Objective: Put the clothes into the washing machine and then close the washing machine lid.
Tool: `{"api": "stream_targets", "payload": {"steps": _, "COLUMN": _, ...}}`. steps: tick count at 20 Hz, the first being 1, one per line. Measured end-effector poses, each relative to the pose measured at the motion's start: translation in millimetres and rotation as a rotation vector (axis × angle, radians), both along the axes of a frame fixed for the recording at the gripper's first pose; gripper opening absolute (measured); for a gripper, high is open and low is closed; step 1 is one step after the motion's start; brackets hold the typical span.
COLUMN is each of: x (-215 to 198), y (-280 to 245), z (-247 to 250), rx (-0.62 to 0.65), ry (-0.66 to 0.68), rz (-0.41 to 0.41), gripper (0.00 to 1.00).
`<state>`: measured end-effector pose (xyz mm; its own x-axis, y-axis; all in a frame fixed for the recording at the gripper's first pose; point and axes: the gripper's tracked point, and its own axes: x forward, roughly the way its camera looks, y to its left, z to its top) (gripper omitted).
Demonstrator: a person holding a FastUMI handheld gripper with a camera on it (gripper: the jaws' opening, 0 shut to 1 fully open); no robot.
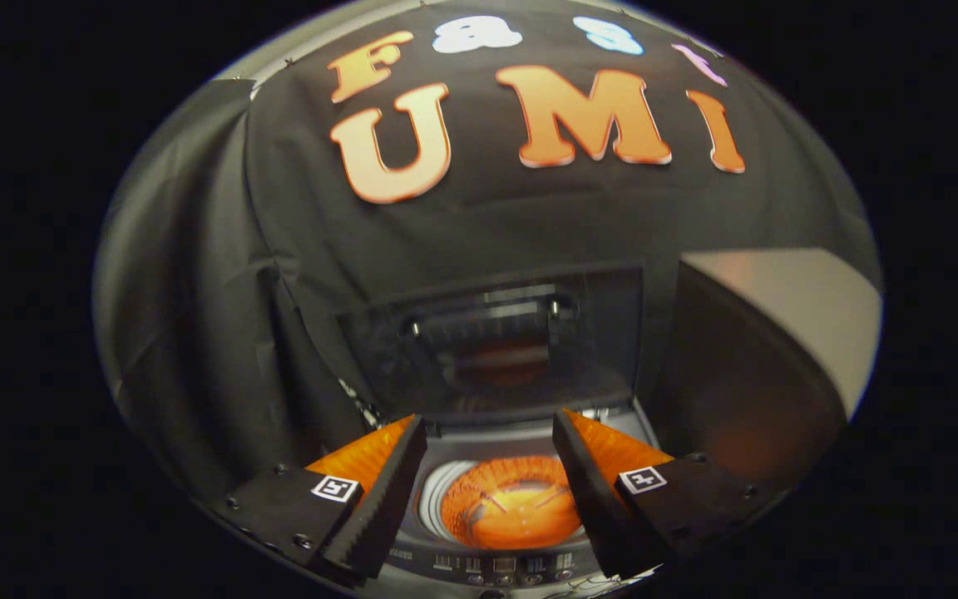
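Gripper view: fingers [419,449] spread empty above washing machine [520,566]; drum contents unclear.

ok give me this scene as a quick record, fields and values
gripper: gripper open, nothing between its fingers
washing machine: top-loader just ahead of and below the fingers
lid: lid raised, standing upright behind the opening
drum: orange clothes lying inside
control panel: row of buttons on the near edge
task state: clothes in, lid not yet closed

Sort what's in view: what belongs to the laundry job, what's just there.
Job:
- washing machine, drum seen between the fingers
- lid, standing open beyond them
- orange clothes in the drum
- gripper, open, holding nothing

Just there:
- black cloth wall
- grey box beside the lid
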<state>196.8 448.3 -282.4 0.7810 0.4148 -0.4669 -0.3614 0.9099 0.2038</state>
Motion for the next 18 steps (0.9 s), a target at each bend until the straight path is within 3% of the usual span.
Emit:
{"api": "stream_targets", "payload": {"steps": 3, "x": 28, "y": 7, "z": 51, "rx": 0.03, "ry": -0.092, "rz": 0.01, "gripper": 0.98}}
{"api": "stream_targets", "payload": {"steps": 8, "x": 80, "y": 7, "z": 94, "rx": 0.048, "ry": -0.146, "rz": -0.001, "gripper": 0.98}}
{"api": "stream_targets", "payload": {"steps": 12, "x": 151, "y": 9, "z": 80, "rx": -0.047, "ry": -0.141, "rz": -0.013, "gripper": 0.98}}
{"api": "stream_targets", "payload": {"steps": 18, "x": 207, "y": 17, "z": 41, "rx": -0.095, "ry": -0.084, "rz": -0.023, "gripper": 0.98}}
